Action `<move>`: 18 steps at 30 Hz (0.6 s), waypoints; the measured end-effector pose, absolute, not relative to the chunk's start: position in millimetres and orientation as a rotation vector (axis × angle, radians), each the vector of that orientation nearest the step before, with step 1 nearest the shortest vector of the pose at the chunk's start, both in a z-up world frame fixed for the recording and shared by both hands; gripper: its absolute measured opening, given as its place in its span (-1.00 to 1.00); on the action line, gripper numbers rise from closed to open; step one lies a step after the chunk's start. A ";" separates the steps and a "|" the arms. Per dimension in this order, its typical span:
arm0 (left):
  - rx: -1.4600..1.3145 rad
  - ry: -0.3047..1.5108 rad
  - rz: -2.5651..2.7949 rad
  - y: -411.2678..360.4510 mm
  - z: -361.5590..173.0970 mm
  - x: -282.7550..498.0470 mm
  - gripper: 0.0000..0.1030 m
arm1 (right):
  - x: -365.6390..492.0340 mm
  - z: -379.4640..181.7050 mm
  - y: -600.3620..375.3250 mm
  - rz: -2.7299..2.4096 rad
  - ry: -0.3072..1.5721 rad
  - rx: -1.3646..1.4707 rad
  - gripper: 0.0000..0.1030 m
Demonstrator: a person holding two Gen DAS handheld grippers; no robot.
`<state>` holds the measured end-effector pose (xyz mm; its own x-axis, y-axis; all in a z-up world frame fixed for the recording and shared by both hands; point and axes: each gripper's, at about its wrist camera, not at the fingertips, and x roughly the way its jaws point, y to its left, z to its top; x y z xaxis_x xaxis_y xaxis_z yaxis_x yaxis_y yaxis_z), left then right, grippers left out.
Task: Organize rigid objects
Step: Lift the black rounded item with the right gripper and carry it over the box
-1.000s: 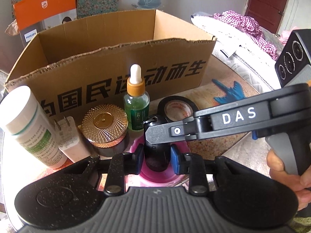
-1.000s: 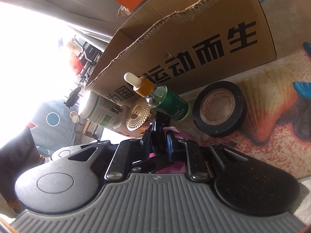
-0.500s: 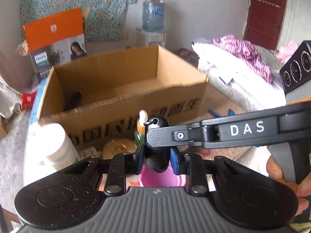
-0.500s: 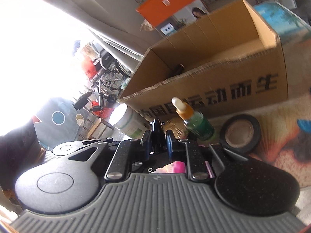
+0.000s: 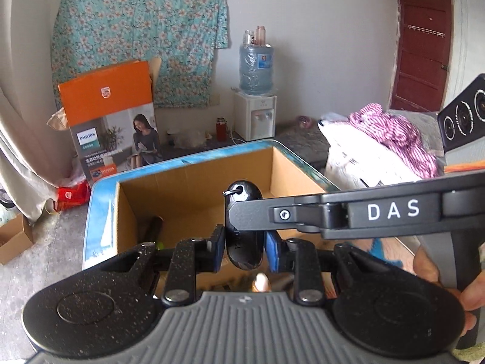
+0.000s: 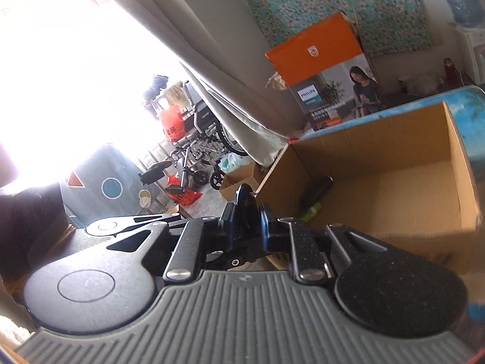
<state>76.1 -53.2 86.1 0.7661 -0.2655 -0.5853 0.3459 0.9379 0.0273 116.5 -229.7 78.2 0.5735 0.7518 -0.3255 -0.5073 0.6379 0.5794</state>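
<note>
A black key fob (image 5: 243, 227), oval and glossy with a small metal ring at its top end, was held in the air by both claws at once. The left claw (image 5: 245, 251) was closed on its lower body, the blue pads pressed against either flank. The right claw (image 6: 247, 221) was closed across its upper part, and in the left wrist view its finger was seen reaching in from the right and crossing the fob just under the ring. A hand (image 5: 439, 279) was visible on the right claw's grip.

The fob was held above the near edge of an open cardboard box (image 5: 194, 188), which stood on the blue-rimmed tabletop (image 5: 100, 212). Inside the box, against its left wall, a dark cylindrical item (image 5: 153, 227) already lay; what it was could not be made out. The tip of a dropper bottle (image 5: 261, 282) showed below the fob, partly hidden by the claw's body.

The step in hand was judged to be the carrying of the fob to the box, with the pickup done and the placing not yet begun. For the next move, the fob would need to be brought forward past the box's near wall and lowered over the bare floor, clear of the dark item. One claw would probably have to let go first, since a double grip could twist the fob on release.
</note>
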 end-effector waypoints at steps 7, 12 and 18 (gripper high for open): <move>0.089 0.684 -0.306 -35.6 97.8 132.9 -0.44 | 186.0 98.2 -218.9 0.812 0.687 0.470 -0.70; 0.099 0.786 -0.265 -30.3 79.6 176.0 -0.44 | 243.1 82.8 -202.4 0.824 0.836 0.499 -0.70; 0.076 0.944 -0.228 -21.5 43.6 213.3 -0.42 | 296.0 34.6 -178.9 0.812 1.059 0.537 -0.71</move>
<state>213.3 -21.5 43.6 0.5642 -0.1609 -0.8098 0.2269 0.9733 -0.0353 296.0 -178.9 34.6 0.2531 0.7981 -0.5468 -0.3211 0.6025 0.7307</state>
